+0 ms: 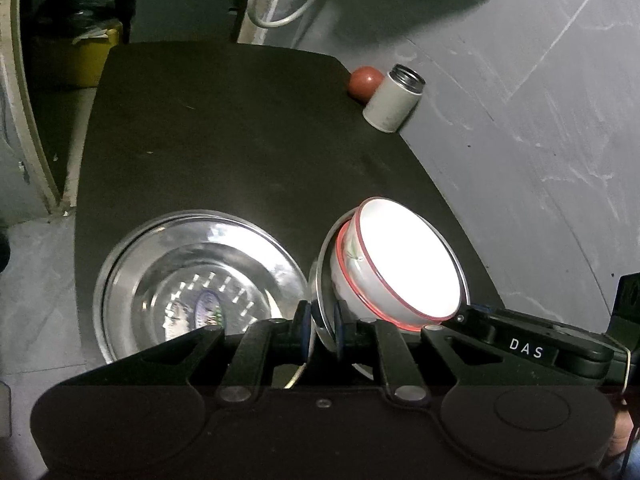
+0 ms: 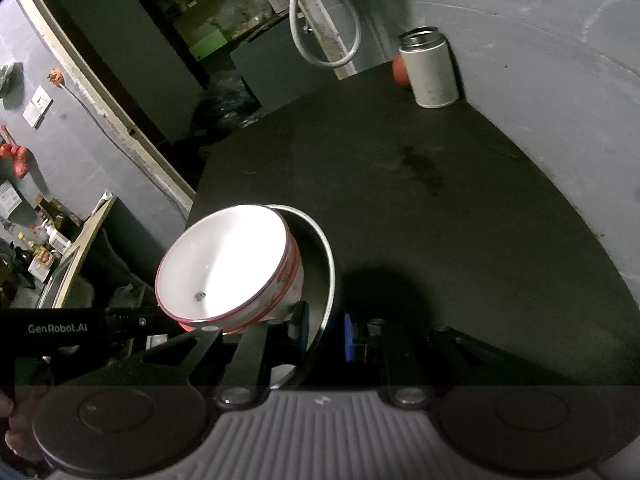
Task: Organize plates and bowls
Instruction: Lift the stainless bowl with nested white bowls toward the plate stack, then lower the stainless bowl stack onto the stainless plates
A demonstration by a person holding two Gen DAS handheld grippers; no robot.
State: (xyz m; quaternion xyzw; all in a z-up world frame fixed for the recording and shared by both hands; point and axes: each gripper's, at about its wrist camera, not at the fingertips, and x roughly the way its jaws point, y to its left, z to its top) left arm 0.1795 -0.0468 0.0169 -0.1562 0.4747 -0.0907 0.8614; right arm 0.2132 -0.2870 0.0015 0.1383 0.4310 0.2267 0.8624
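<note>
While your left claw [image 1: 322, 334] is clamped on the rim of a steel plate [image 1: 320, 276], your right claw [image 2: 326, 334] grips the opposite rim. On this tilted plate sits a white bowl [image 1: 408, 264] with red rim. Just beside, a bigger steel plate [image 1: 192, 256] rests on the dark bench [image 1: 240, 128].

The worktop [image 1: 224, 128] is a dark, matte slab with rounded corners, standing against a grey wall. At its far corner a white cylindrical canister [image 1: 393, 98] with an open metal mouth stands upright, and a reddish-brown ball [image 1: 363, 81] sits just beside it (touching or nearly so). Near the front edge a shiny steel plate [image 1: 196, 280] lies flat. A faint darker smudge [image 2: 420, 164] marks the surface mid-way.
</note>
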